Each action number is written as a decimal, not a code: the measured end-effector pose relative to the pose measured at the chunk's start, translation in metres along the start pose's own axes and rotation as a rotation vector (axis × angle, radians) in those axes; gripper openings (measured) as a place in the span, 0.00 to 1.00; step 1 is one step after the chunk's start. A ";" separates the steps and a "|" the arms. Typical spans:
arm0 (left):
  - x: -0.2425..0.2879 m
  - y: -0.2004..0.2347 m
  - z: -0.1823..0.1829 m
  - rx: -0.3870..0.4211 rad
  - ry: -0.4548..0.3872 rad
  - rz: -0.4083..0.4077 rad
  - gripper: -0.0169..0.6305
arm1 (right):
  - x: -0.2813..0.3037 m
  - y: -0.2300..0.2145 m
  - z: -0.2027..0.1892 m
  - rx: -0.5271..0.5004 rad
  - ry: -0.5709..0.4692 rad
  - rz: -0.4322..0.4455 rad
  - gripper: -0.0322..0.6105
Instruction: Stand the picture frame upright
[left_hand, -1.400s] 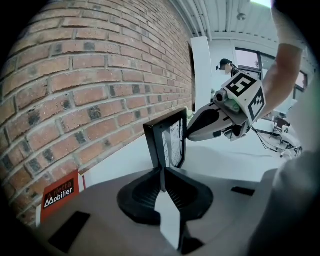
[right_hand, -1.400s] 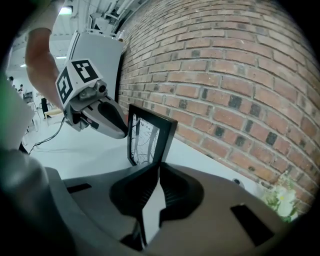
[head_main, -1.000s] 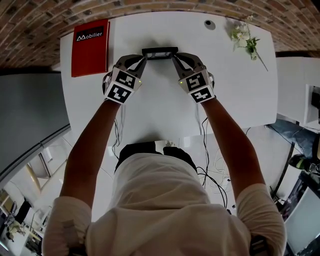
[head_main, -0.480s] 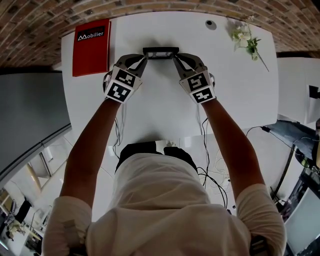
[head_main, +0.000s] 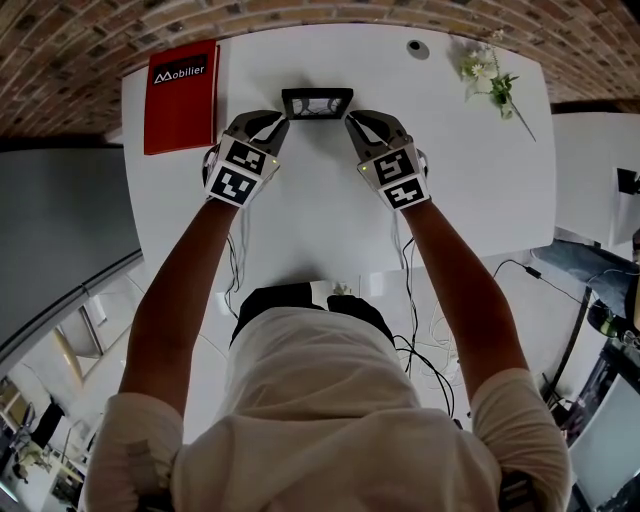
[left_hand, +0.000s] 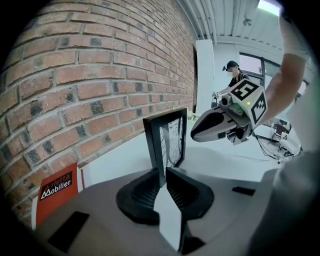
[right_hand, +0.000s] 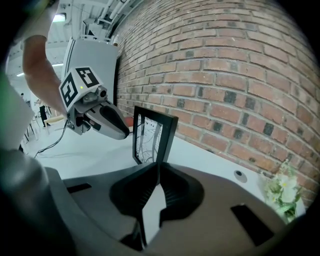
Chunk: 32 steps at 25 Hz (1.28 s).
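Brick wall runs behind the white desk, near whose far edge the black rectangular glazed picture frame now stands on its own, leaning slightly back; half a second ago both tools pinched its side edges. Now the left tool is opening its jaws, a narrow gap showing and the frame's edge just ahead, not pressed; the right tool has its jaws practically together on nothing, the frame just beyond their tips. Since both have drawn back slightly, I judge the frame released and the standing essentially done; only withdrawing without a knock remains.
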<state>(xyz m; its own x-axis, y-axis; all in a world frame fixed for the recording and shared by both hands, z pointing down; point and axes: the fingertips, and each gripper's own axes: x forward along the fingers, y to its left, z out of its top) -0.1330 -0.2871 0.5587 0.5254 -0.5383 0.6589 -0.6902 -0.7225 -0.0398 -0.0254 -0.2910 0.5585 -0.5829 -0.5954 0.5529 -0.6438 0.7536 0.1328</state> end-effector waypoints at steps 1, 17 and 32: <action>-0.001 0.000 0.000 -0.001 0.000 0.002 0.08 | -0.001 0.001 -0.001 0.000 0.000 0.001 0.08; -0.041 -0.029 -0.006 -0.124 -0.047 0.028 0.11 | -0.058 0.018 -0.015 0.051 -0.025 0.012 0.09; -0.147 -0.166 -0.018 -0.354 -0.183 -0.019 0.17 | -0.194 0.092 -0.033 0.167 -0.136 0.105 0.09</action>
<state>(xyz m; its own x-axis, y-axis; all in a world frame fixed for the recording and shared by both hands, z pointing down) -0.1049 -0.0806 0.4825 0.5978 -0.6176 0.5110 -0.7914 -0.5562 0.2536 0.0456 -0.0968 0.4907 -0.7054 -0.5564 0.4391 -0.6424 0.7636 -0.0643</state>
